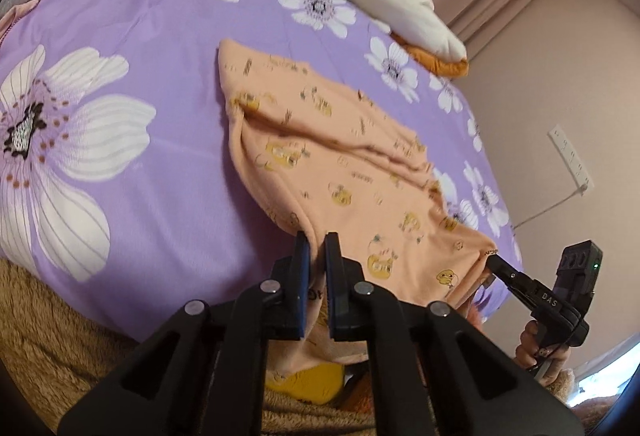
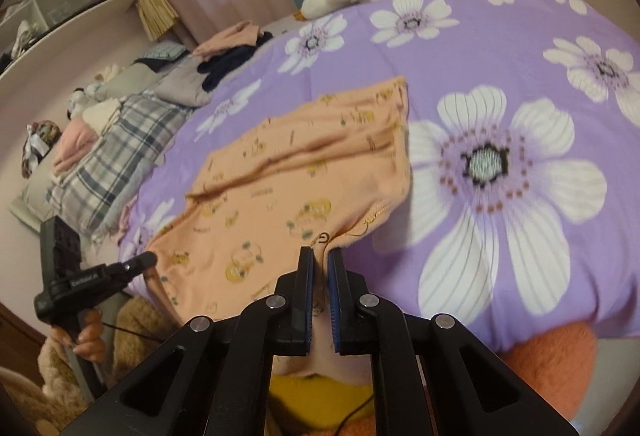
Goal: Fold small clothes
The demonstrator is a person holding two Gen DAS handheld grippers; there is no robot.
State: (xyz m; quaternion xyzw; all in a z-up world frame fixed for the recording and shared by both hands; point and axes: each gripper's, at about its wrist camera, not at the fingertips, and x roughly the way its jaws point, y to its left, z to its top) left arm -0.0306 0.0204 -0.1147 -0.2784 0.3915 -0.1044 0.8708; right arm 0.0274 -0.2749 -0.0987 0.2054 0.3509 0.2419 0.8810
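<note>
Purple floral bed [image 1: 120, 176]. Peach garment [image 1: 340, 156] lies flat, stretching away from both grippers; left gripper [image 1: 316, 248] and right gripper [image 2: 321, 256] each pinch a near corner.

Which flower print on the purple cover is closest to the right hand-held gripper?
The biggest flower, with the dotted ring around its dark centre, just right of the peach garment that the right hand-held gripper pinches. The others are smaller, farther up.
</note>
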